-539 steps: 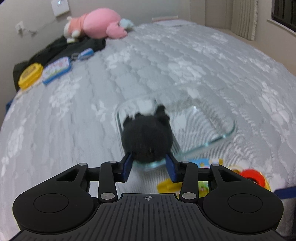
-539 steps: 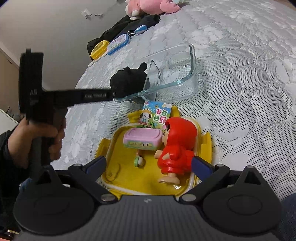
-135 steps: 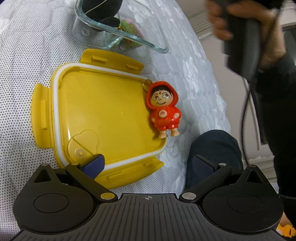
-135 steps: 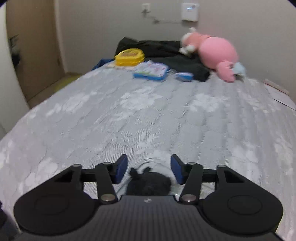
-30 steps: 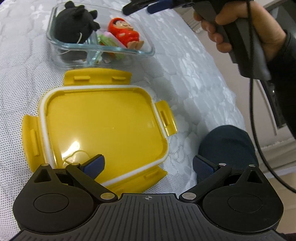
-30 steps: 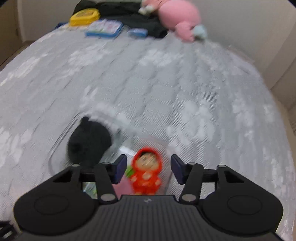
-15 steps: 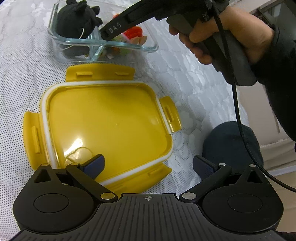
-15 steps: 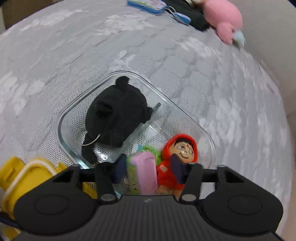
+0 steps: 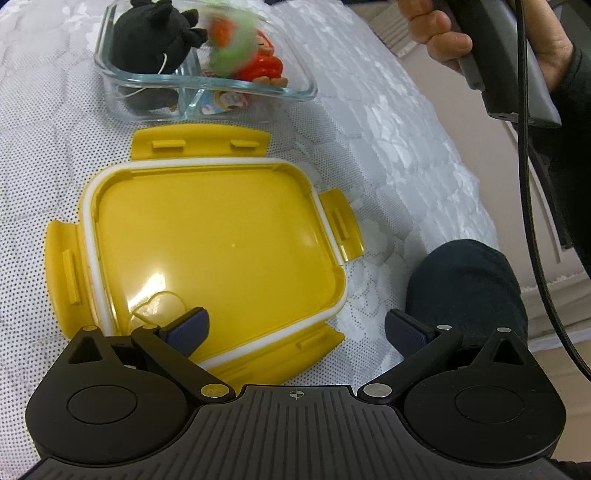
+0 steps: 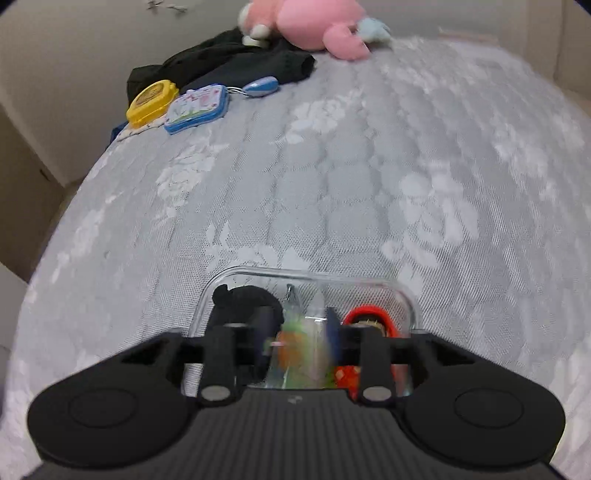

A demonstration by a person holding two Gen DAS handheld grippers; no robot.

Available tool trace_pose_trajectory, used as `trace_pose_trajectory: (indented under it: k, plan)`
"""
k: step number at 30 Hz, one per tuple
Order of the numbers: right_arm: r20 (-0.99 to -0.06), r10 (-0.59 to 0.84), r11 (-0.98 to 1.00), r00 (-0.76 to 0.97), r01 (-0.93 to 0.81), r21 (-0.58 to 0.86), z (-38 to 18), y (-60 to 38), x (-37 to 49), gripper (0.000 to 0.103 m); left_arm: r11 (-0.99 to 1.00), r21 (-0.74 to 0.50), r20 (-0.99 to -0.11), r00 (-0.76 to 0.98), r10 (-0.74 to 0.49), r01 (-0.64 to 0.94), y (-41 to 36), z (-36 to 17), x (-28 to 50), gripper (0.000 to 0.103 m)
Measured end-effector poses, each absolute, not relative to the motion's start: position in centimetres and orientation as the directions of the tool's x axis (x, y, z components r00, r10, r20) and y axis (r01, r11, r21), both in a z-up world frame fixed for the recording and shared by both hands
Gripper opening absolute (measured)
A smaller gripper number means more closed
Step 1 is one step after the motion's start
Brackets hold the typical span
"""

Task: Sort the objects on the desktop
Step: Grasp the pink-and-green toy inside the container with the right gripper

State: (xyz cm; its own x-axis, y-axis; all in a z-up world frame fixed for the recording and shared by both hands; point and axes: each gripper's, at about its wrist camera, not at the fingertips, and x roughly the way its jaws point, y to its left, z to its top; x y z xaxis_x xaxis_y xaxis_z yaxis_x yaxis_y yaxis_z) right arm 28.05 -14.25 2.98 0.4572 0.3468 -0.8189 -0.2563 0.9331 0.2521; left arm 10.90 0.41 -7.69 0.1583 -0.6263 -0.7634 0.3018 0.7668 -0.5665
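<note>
A glass container [image 9: 303, 88] on the bed holds a black plush [image 9: 147, 37], a red hooded figure [image 9: 264, 64] and a picture card [image 9: 221, 101]. A green and orange thing [image 9: 231, 44], blurred by motion, is above the figure. The yellow lid [image 9: 214, 240] lies upside down in front of my left gripper [image 9: 295, 328], which is open and holds nothing. My right gripper [image 10: 299, 338] hovers over the container [image 10: 221, 280]; its jaws are opening around the blurred green thing [image 10: 295, 350]. The plush [image 10: 243, 295] and the figure [image 10: 365, 314] show behind its fingers.
A hand holding the right gripper's handle [image 9: 498, 55] is at the upper right, a dark knee [image 9: 465, 288] beside the bed's edge. At the far end lie a pink plush [image 10: 314, 22], black clothing [image 10: 240, 62], a yellow box [image 10: 151, 98] and a blue tin [image 10: 197, 105].
The right gripper has lifted out of the container and its hand has moved up and right. The green thing now blurs between wider jaws. The lid and left gripper have stayed put.
</note>
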Motion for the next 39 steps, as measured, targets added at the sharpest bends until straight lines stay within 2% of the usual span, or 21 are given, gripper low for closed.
trace_pose_trajectory:
  k: [1,6,8,9,13,15,16,19,20,21,24,26,27,28,29,31,35,39]
  plan:
    - [-0.816,0.348,0.935,0.461,-0.234,0.267,3.0,-14.6,28.1,0.056,0.767,-0.567,-0.763,0.158,-0.627,0.301,0.4,-7.7,10.9,0.103]
    - [-0.840,0.241,0.954,0.486,-0.278,0.113,2.3,-13.7,27.3,0.056,0.769,-0.560,-0.768,0.157,-0.621,0.308,0.3,-7.7,10.9,0.103]
    - [-0.845,0.240,0.945,0.478,-0.314,0.091,1.8,-13.3,26.6,0.051,0.769,-0.561,-0.767,0.157,-0.622,0.307,0.4,-7.7,10.9,0.103]
    - [-0.848,0.229,0.942,0.478,-0.328,0.070,1.5,-13.1,26.2,0.045,0.769,-0.561,-0.767,0.157,-0.622,0.306,0.4,-7.7,10.9,0.103]
    - [-0.893,0.157,0.916,0.422,-0.400,-0.028,-0.8,-11.3,25.3,0.039,0.770,-0.557,-0.769,0.156,-0.620,0.311,0.2,-7.8,10.8,0.103]
    - [-0.873,0.163,0.918,0.460,-0.394,-0.037,-1.1,-10.9,25.0,0.039,0.769,-0.558,-0.769,0.155,-0.620,0.312,0.2,-7.8,10.8,0.103]
    - [-0.870,0.166,0.916,0.464,-0.400,-0.038,-1.1,-10.7,25.1,0.033,0.768,-0.558,-0.768,0.154,-0.621,0.312,0.2,-7.8,10.8,0.103]
    - [-0.869,0.176,0.918,0.463,-0.397,-0.025,-1.0,-10.5,25.6,0.030,0.767,-0.560,-0.767,0.154,-0.623,0.313,0.2,-7.7,10.8,0.103]
    - [-0.864,0.184,0.922,0.468,-0.387,-0.013,-0.7,-10.7,25.7,0.023,0.767,-0.561,-0.766,0.154,-0.624,0.311,0.3,-7.7,10.8,0.103]
    - [-0.859,0.192,0.926,0.474,-0.376,-0.001,-0.3,-11.0,25.8,0.002,0.766,-0.562,-0.766,0.154,-0.624,0.311,0.3,-7.7,10.8,0.103]
    - [-0.828,0.244,0.933,0.504,-0.354,0.059,1.6,-12.3,25.9,0.000,0.768,-0.558,-0.768,0.154,-0.621,0.315,0.2,-7.7,10.8,0.103]
    - [-0.824,0.259,0.935,0.503,-0.345,0.083,2.6,-12.9,26.0,0.004,0.769,-0.556,-0.770,0.154,-0.620,0.316,0.2,-7.7,10.7,0.103]
    - [-0.835,0.265,0.939,0.481,-0.326,0.111,2.8,-13.2,26.2,0.014,0.769,-0.556,-0.770,0.154,-0.620,0.316,0.2,-7.7,10.8,0.103]
    - [-0.854,0.283,0.942,0.437,-0.294,0.161,2.7,-13.7,26.4,0.028,0.769,-0.556,-0.770,0.154,-0.619,0.315,0.2,-7.7,10.8,0.103]
    - [-0.865,0.309,0.941,0.396,-0.257,0.219,2.4,-14.1,26.6,0.034,0.770,-0.556,-0.770,0.154,-0.619,0.314,0.2,-7.7,10.8,0.103]
    - [-0.876,0.351,0.935,0.330,-0.184,0.305,1.5,-14.8,26.8,0.035,0.770,-0.555,-0.771,0.155,-0.618,0.315,0.2,-7.7,10.7,0.103]
    - [-0.900,0.304,0.952,0.313,-0.117,0.281,-0.6,-14.7,26.8,0.035,0.770,-0.554,-0.771,0.155,-0.618,0.315,0.2,-7.7,10.7,0.103]
    - [-0.898,0.307,0.951,0.316,-0.076,0.299,-2.9,-14.4,27.5,0.055,0.768,-0.556,-0.769,0.154,-0.621,0.317,0.2,-7.8,10.7,0.103]
